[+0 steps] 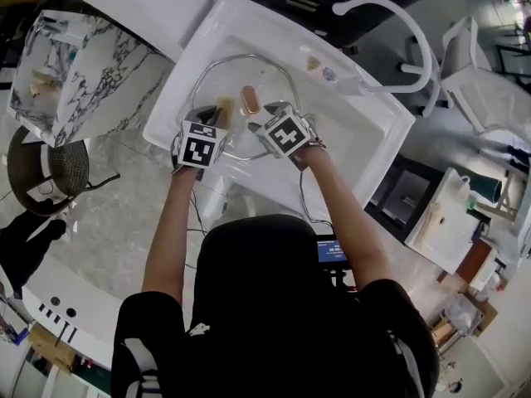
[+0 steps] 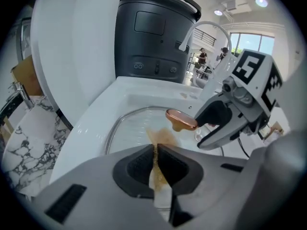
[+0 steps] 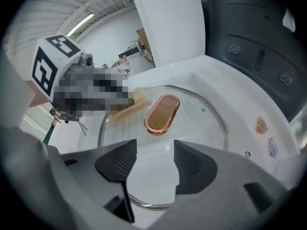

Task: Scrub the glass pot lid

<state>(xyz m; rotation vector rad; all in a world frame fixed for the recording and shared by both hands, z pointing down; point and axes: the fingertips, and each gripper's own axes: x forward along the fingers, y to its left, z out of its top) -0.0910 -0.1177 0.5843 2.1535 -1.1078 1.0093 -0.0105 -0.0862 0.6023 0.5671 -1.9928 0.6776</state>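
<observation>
The glass pot lid (image 1: 236,77) lies flat in the white sink (image 1: 187,73), its copper-coloured handle (image 1: 250,99) at the middle. My left gripper (image 1: 217,116) is shut on a tan sponge (image 2: 160,137), whose end rests on the glass just left of the handle (image 2: 181,119). In the right gripper view, that sponge (image 3: 137,101) lies beside the handle (image 3: 162,114). My right gripper (image 3: 154,162) is open above the near part of the lid (image 3: 206,119). Nothing is pressed between its pads, and the lid's metal rim runs beneath its jaws.
A white tap (image 1: 398,19) arches over the sink's far right corner. A dark appliance (image 2: 153,37) stands behind the sink. A marble-patterned block (image 1: 75,65) sits to the left, with a round chair (image 1: 50,168) below it. Two small stickers (image 3: 261,125) mark the sink's wall.
</observation>
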